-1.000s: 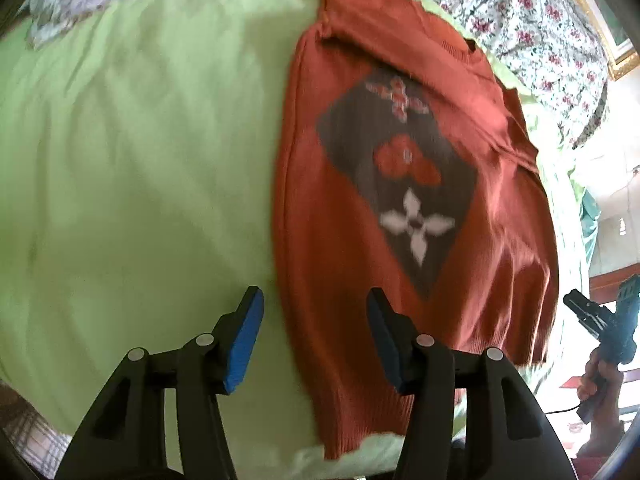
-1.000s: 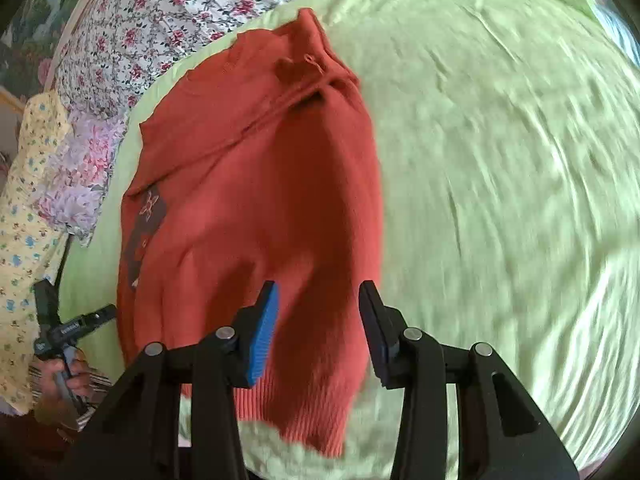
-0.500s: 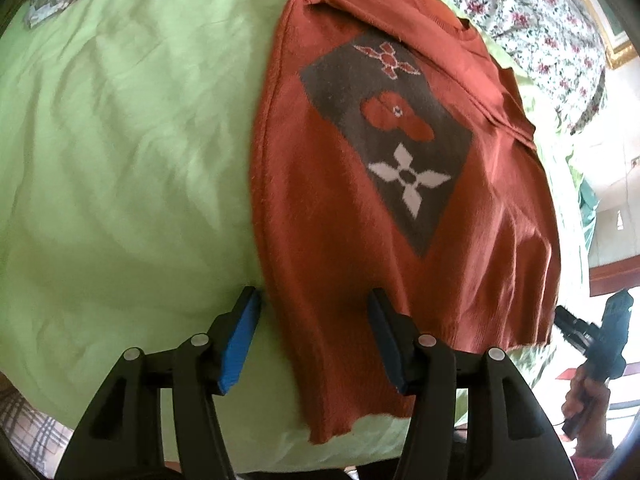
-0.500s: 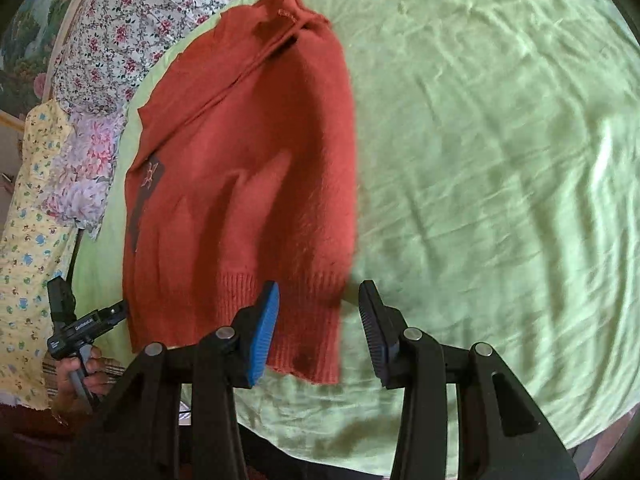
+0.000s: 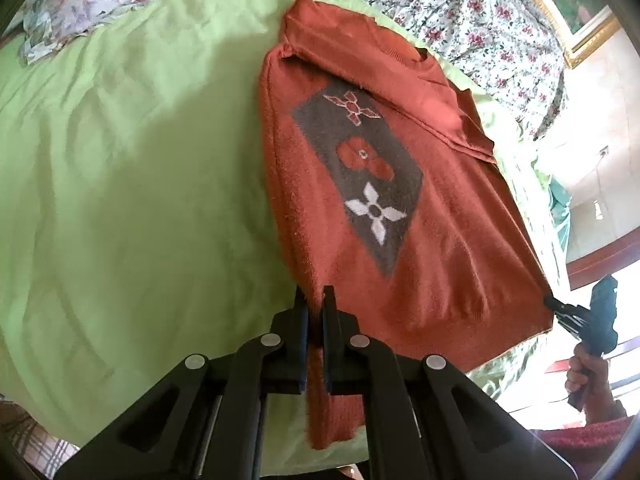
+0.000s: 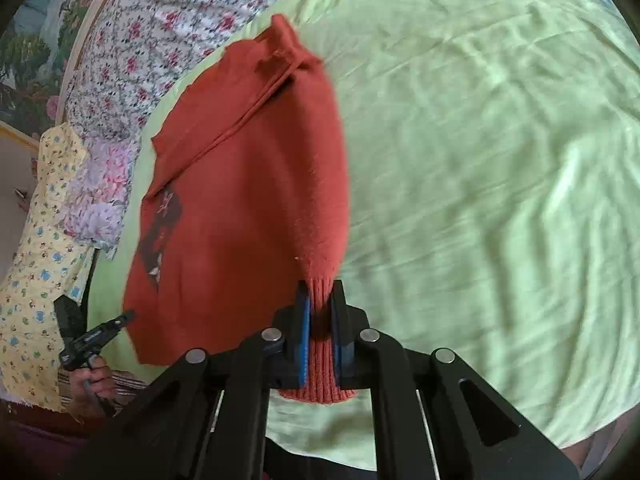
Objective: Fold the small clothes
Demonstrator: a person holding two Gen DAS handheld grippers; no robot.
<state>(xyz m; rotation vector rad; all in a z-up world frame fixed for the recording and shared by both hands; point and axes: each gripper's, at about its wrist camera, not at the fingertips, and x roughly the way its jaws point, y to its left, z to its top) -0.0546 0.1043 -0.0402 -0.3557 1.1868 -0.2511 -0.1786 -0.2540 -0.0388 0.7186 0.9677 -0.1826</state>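
Left wrist view: the left gripper (image 5: 315, 300) is pinching the sweater's (image 5: 420, 264) near hem corner, its jaws having just closed on the knit. The right gripper (image 6: 320, 300) is clamping the other hem corner (ribbed edge bunched between its pads). The sweater is lying on the green bed sheet (image 5: 140, 200).

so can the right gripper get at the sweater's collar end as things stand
Probably not right now. The right gripper has just closed on the ribbed hem of the sweater, and the collar lies at the far end. Nothing blocks the green sheet beside it, but it would have to let go first.
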